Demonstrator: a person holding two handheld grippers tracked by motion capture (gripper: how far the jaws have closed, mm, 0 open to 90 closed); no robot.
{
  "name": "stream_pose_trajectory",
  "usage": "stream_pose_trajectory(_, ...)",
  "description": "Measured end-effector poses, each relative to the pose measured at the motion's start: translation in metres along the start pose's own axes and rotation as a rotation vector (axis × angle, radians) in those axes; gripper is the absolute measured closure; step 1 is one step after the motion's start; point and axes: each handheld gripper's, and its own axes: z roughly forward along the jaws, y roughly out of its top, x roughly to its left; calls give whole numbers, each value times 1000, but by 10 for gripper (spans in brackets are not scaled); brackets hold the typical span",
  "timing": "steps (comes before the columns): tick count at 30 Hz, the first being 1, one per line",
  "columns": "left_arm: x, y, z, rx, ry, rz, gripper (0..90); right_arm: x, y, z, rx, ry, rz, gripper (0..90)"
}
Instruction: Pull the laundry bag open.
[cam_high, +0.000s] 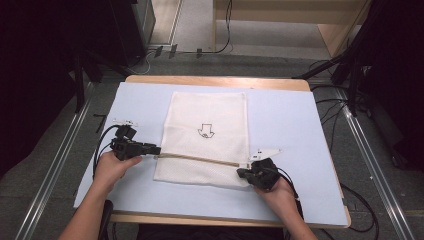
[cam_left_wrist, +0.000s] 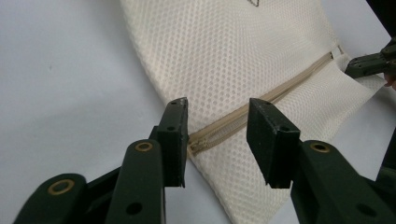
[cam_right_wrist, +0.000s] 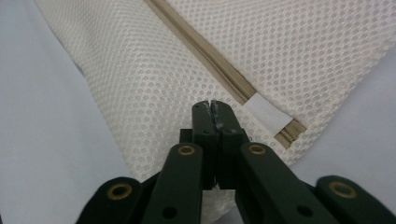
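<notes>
A cream mesh bag (cam_high: 207, 137) lies flat mid-surface (cam_high: 295, 120), its zipper (cam_high: 200, 159) running across the near end; left tongs (cam_left_wrist: 219, 135) level at the zipper's left end, jaws apart astride it, gripping nothing; right tongs (cam_right_wrist: 215, 114) pinched tight on the mesh at the bag's right corner.

High view: fixed above the person's side, facing forward and down over the whole table (cam_high: 295, 115).
Left gripper view: close, low, looking along its jaws across the mesh bag (cam_left_wrist: 243, 60).
Right gripper view: closer still, facing the bag's corner.
Shared: the zipper (cam_high: 200, 159), seen in all three.
</notes>
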Motion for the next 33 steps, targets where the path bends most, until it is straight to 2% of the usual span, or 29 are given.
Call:
stream_pose_trajectory(3,-4,1,1,0,20,41,548,-1,1,-1,-16,14,3,877)
stream_pose_trajectory(6,-6,2,1,-10,24,57,509,-1,5,-6,-49,25,-1,840)
stream_pose_trajectory(10,-6,3,-1,-36,26,60,470,-5,8,-14,-84,10,3,793)
stream_pose_trajectory(17,-4,4,-5,-52,45,73,438,-18,9,-27,-136,-19,47,699)
stream_pose_trajectory(23,0,5,-10,-71,61,71,417,-29,7,-33,-143,-32,83,608)
stream_pose_trajectory(33,6,4,-14,-79,75,63,400,-49,1,-38,-165,-77,97,492)
